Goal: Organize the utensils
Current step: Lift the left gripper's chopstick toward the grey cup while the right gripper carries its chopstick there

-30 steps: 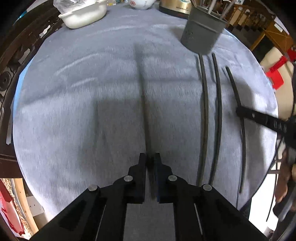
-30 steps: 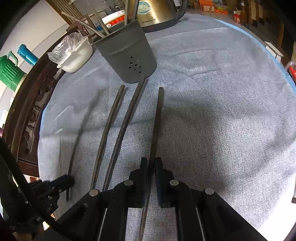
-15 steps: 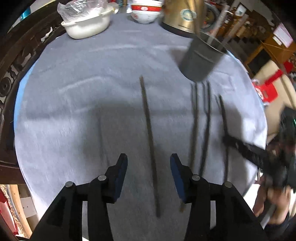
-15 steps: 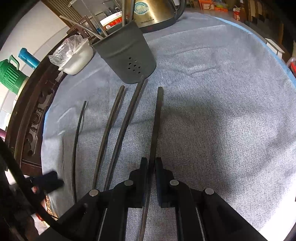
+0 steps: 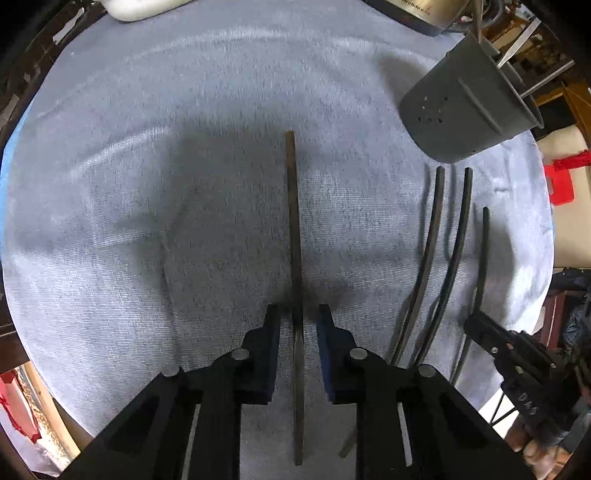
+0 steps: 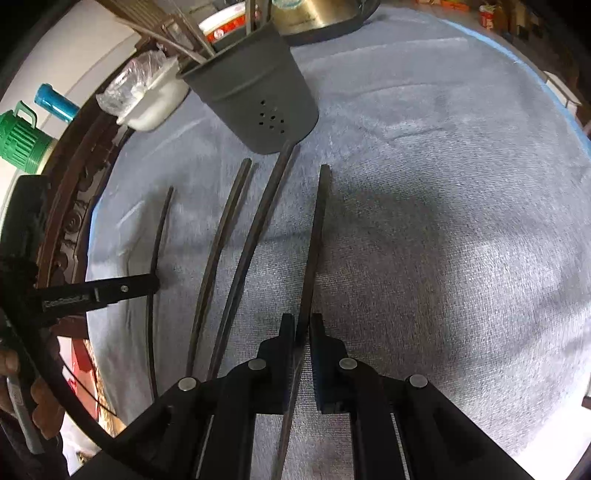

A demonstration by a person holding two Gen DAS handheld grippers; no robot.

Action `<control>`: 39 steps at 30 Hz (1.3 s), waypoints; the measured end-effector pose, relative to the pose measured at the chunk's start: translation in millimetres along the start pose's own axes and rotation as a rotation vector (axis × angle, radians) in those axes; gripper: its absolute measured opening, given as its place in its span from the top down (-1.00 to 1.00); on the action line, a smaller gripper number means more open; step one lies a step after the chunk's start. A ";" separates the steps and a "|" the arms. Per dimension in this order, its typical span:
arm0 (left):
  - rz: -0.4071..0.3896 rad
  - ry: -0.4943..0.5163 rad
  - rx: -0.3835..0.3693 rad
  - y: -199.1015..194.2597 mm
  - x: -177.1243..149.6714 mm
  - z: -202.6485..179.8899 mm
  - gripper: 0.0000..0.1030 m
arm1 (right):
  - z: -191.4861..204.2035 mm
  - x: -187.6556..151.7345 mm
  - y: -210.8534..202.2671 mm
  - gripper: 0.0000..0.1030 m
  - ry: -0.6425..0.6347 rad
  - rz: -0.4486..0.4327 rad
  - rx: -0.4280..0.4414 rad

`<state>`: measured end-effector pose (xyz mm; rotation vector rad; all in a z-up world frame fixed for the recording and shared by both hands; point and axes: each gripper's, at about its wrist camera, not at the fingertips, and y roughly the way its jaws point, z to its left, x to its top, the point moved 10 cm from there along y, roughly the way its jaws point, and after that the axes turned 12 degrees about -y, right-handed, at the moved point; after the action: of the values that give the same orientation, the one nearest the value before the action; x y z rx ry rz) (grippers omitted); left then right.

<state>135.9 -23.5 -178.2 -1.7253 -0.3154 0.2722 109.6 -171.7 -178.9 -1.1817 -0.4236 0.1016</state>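
Since a second ago the left gripper (image 5: 297, 319) has let go of its dark chopstick (image 5: 294, 236), slid back along it, and now straddles it lower down; its jaws are closing, with a visible gap on either side of the stick, so the pads are not yet pressing it. That chopstick lies flat on the grey-blue cloth (image 5: 166, 192), well apart from the other three. The right gripper (image 6: 302, 325) has barely shifted and stays clamped on another chopstick (image 6: 314, 240), fingers narrow with the stick pinched between them. To its left, in the right wrist view, two more chopsticks (image 6: 225, 243) lie side by side, the nearer one's far tip reaching the foot of the grey perforated utensil holder (image 6: 258, 92), which leans in this fisheye view and holds what look like metal utensils, though they are too cropped to name. A white dish (image 6: 155, 107) with crumpled plastic sits beyond the holder, beside a brass-coloured kettle (image 6: 306, 14).
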 end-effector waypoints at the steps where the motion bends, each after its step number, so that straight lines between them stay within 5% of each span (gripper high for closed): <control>1: 0.008 0.002 -0.002 0.3 -0.3 0.7 0.62 | -1.3 1.1 0.4 0.79 0.008 0.017 0.013; 7: 0.019 0.035 0.008 11.7 3.2 -12.6 0.84 | -5.7 3.2 5.1 0.78 0.067 0.100 0.062; 19: 0.036 0.075 -0.007 11.7 13.5 -12.5 0.89 | 5.1 16.8 15.4 0.79 -0.042 0.217 -0.058; 31: 0.011 0.029 -0.077 -7.1 11.6 15.6 0.89 | -17.7 6.5 -7.0 0.84 0.031 0.107 -0.017; 39: -0.184 -0.019 -0.167 -46.5 24.2 20.4 0.89 | -22.6 21.6 -42.3 0.85 0.021 -0.065 -0.034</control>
<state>148.6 11.5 -136.0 -1.8445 -0.5197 0.1306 131.8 -201.3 -141.6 -1.2003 -0.4462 0.0264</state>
